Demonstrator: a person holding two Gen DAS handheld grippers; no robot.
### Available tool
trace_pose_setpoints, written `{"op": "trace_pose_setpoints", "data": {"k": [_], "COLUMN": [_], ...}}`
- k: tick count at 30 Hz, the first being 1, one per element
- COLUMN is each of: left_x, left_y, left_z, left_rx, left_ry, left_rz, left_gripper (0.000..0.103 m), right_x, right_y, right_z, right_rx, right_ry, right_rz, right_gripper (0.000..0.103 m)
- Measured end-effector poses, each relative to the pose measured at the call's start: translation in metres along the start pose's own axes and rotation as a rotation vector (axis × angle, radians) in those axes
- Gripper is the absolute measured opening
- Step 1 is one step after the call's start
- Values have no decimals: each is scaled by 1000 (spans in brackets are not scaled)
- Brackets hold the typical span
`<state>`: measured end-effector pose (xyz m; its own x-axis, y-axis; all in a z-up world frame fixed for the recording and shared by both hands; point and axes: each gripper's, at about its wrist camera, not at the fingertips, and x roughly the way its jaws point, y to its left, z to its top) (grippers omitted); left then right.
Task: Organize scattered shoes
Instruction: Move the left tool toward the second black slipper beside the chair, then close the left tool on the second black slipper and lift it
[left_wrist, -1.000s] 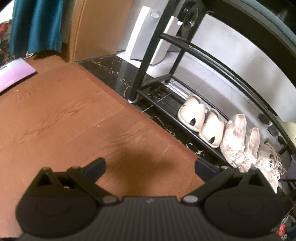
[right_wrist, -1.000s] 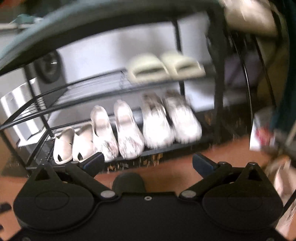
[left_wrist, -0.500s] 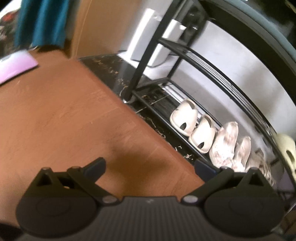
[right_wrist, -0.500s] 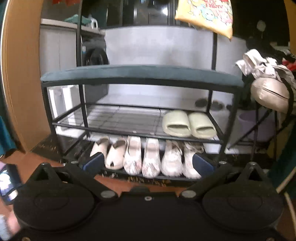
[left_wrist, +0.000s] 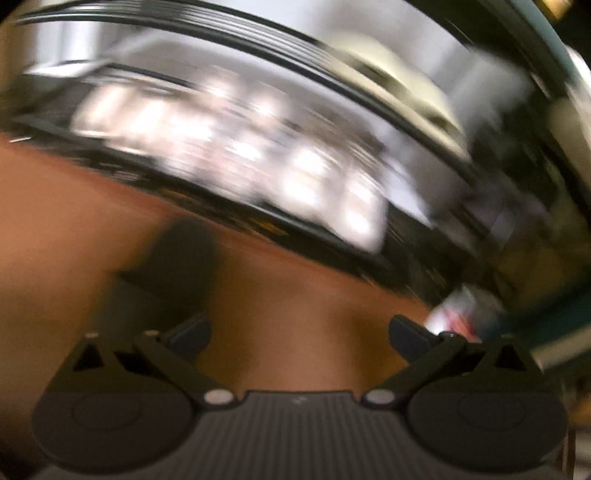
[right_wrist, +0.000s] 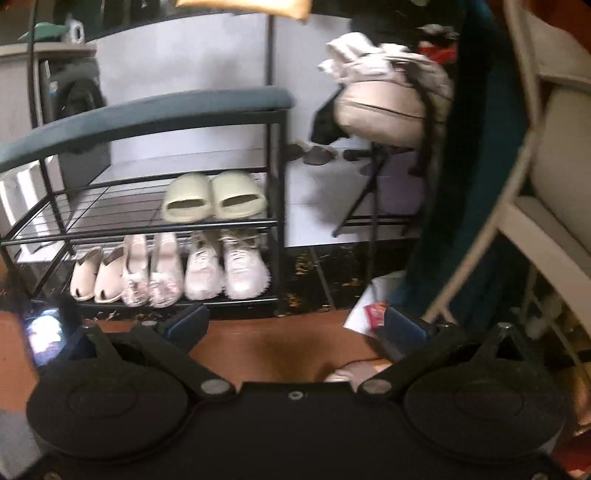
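A black shoe rack (right_wrist: 275, 166) with a teal padded top stands ahead in the right wrist view. Its upper shelf holds a pair of pale green slides (right_wrist: 212, 195). Its lower shelf holds cream sandals (right_wrist: 98, 278), pink flats (right_wrist: 151, 273) and white sneakers (right_wrist: 225, 269), side by side. My right gripper (right_wrist: 295, 326) is open and empty over the brown floor, back from the rack. The left wrist view is heavily blurred; the rack's white shoes (left_wrist: 236, 155) show as smears. My left gripper (left_wrist: 299, 332) is open and empty above the floor.
A folding stand (right_wrist: 373, 199) draped with a beige bag and clothes stands right of the rack. A white chair frame (right_wrist: 517, 206) and a teal cloth (right_wrist: 476, 147) are at the right. White paper and a red packet (right_wrist: 373, 310) lie on the floor. A lit phone (right_wrist: 44, 334) lies at the left.
The left gripper has swung fast to the right, so its view now faces the rack and blurs. The right gripper has turned right, shifting the rack to the left of its view.
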<state>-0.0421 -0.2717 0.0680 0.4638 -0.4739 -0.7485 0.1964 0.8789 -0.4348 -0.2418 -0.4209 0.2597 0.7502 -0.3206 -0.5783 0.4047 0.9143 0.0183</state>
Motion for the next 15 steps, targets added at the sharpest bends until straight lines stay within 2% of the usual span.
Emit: {"op": "trace_pose_setpoints", "data": {"k": [1,3,4,5,6,8,9,10,12,13,15], "left_x": [12,31,47,60,69,110,118,130,140,150,169], "left_y": [-18,-48,-70,-88,-97,-126,-135,-147,-163,-177,-189], "left_z": [-5,-16,-25,-30,-33,-38,-41,-44,-48,-52,-54], "left_rx": [14,41,72,91,96,56,43,31,74,127,155], "left_ry": [21,58,91,129,160,315,346,352,313,289,290], "left_rz": [-33,-91,-141,-183,-206,-261,-263,-232,-158,-94,-55], "left_gripper": [102,102,102,102,102,102,102,102,102,102,102], "right_x": [0,4,4,9,10,15,18,20,24,25,29], "right_y": [-20,-35,-39,-48,-51,-60,-69,-78,-91,-95,-108], "right_z": [-2,-5,-7,-11,-12,-12,-12,-12,-12,-12,-10], "right_rx": [66,94,85,24,7,-17,17,50,117,142,246], "right_ry": [4,21,20,3,-5,-29,-43,-55,-57,-56,-50], "right_rz": [-11,-16,-26,-69,-85,-127,-135,-141,-124,-120,-102], "right_gripper": [103,103,103,103,103,103,103,103,103,103,103]}}
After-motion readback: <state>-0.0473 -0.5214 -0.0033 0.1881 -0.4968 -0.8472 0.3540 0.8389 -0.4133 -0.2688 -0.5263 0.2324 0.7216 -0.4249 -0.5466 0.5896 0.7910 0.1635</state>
